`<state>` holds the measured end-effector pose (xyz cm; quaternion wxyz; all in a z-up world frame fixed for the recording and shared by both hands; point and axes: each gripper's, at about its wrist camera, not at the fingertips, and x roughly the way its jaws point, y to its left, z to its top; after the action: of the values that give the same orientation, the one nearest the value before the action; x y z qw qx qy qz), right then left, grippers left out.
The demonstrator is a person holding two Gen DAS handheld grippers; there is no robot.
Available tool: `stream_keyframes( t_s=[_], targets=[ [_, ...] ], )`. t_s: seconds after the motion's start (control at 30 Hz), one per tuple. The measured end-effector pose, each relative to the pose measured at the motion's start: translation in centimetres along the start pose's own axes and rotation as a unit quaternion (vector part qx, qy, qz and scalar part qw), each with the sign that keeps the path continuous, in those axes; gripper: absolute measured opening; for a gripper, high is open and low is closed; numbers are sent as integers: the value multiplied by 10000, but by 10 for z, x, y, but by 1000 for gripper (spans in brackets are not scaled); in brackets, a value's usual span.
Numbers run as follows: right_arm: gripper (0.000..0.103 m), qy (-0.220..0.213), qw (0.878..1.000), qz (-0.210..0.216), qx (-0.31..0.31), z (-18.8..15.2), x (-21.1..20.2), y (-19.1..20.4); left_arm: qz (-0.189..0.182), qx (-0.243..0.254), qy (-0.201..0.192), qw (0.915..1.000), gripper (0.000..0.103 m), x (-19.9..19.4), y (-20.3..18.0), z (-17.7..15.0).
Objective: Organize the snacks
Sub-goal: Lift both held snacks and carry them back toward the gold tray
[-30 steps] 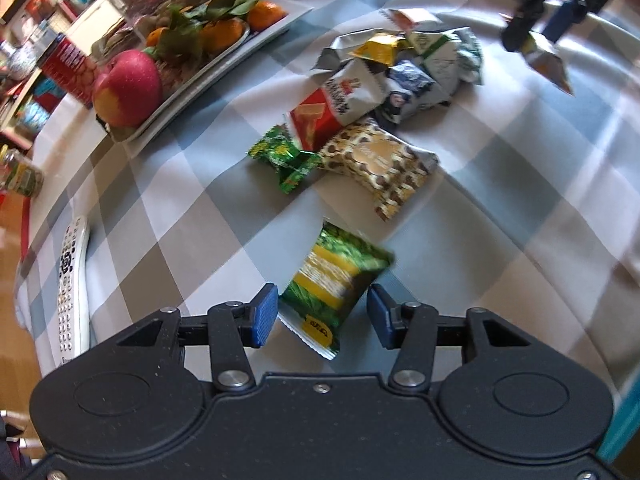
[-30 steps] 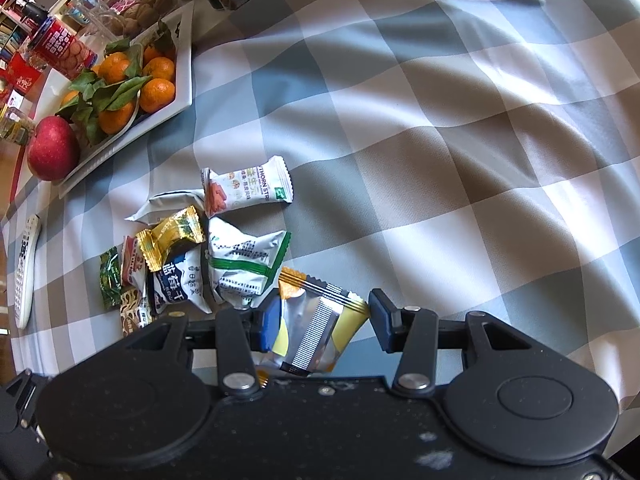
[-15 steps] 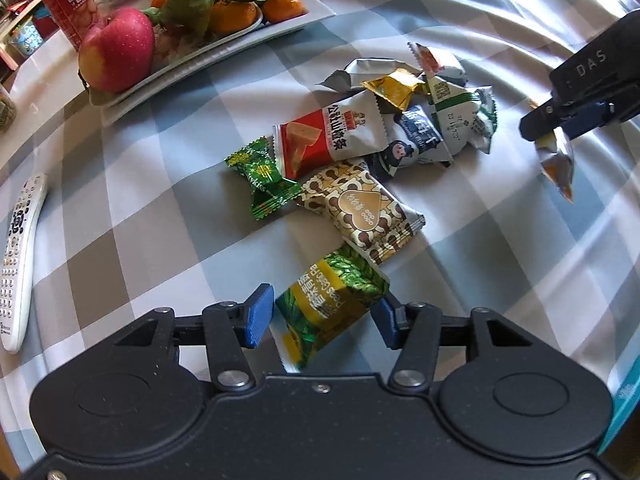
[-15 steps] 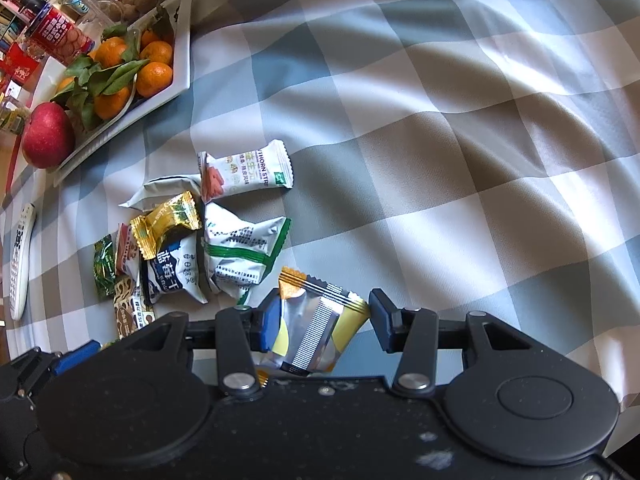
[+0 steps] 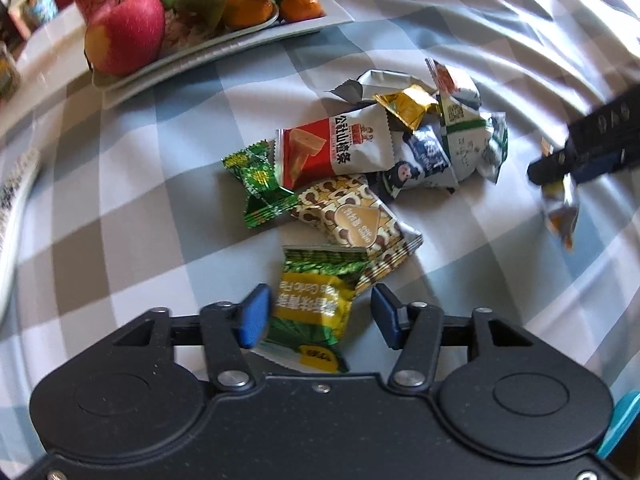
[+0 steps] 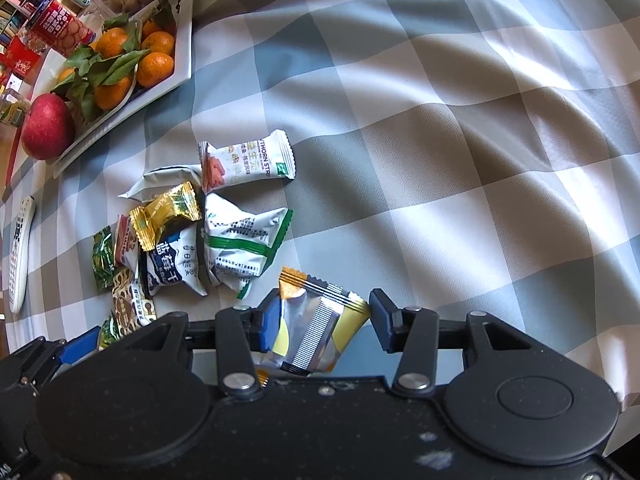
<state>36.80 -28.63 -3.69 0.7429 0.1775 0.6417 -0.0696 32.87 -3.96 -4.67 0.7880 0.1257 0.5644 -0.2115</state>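
Observation:
My left gripper (image 5: pixel 320 312) points down at the checked tablecloth and its jaws are opening. A green-and-yellow snack packet (image 5: pixel 316 300) lies between them, touching the left pad only, its top against a brown heart-print packet (image 5: pixel 356 220). Behind lies a pile of snacks: a red-and-white packet (image 5: pixel 340 152), a green candy (image 5: pixel 260 184), a gold one (image 5: pixel 404 108) and white packets. My right gripper (image 6: pixel 320 312) is shut on a silver, yellow and orange packet (image 6: pixel 316 328). The left wrist view shows that packet (image 5: pixel 560 208) hanging above the cloth right of the pile.
A white tray (image 5: pixel 248 36) with oranges, leaves and a red apple (image 5: pixel 124 36) stands behind the pile. A white remote control (image 6: pixel 20 256) lies at the table's left edge. A red can (image 6: pixel 60 26) and jars crowd the far corner. Bare checked cloth (image 6: pixel 460 160) spreads to the right.
The left gripper has rolled and shifted toward the pile; the green-and-yellow packet now rests against the brown packet and the jaws stand wider. The right gripper keeps its packet, nearly still.

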Motion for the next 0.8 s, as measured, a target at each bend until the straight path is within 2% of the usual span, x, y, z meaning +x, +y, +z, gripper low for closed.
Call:
stream_keyframes(
  t_s=[0.13,0.27,0.3,0.47,0.8],
  targets=[
    [50,75,9999,-25,-86,-1,5,3,-89,-311,29,9995,69,2,1,3],
    [50,100,9998,-70,-156,-2,8,6,-49,-652,81,9978,68,3,4,7],
    [50,102,9998,-71,-165,-3,9,6,-15,-720,89,9974,66,3,5,9],
    [50,106,9997,-85,-196,-3,9,6,70,-946,120,9954,46,0,11,10],
    [50,61,9997,-135,-216,-5,10,8,-211,-1507,394,9876,43,-1,15,8]
  ],
)
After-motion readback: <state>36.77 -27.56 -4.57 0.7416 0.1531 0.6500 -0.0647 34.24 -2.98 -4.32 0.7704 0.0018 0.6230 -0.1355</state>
